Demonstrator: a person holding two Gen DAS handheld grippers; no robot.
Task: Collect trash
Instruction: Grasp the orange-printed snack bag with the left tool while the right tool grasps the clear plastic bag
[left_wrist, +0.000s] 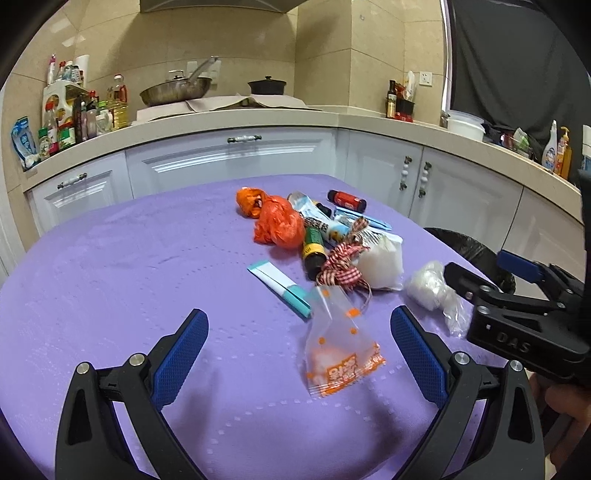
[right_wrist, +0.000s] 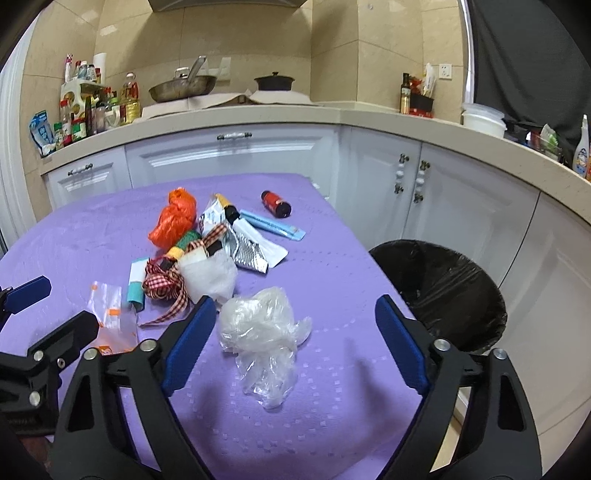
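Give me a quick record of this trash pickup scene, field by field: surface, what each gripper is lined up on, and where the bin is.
surface: purple tablecloth
left gripper: open, orange-printed clear packet between its fingers, not gripped
right gripper: open, crumpled clear plastic bag between its fingers, pads not touching it
pile behind: orange bag, checked ribbon, red bottle
bin: black-lined trash bin, beside the table's right edge

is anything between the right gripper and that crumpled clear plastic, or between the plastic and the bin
Nothing visible. The crumpled clear plastic lies on bare purple cloth between the open fingers of the right gripper. The black-lined bin stands open past the table's right edge, with only bare cloth between it and the plastic.
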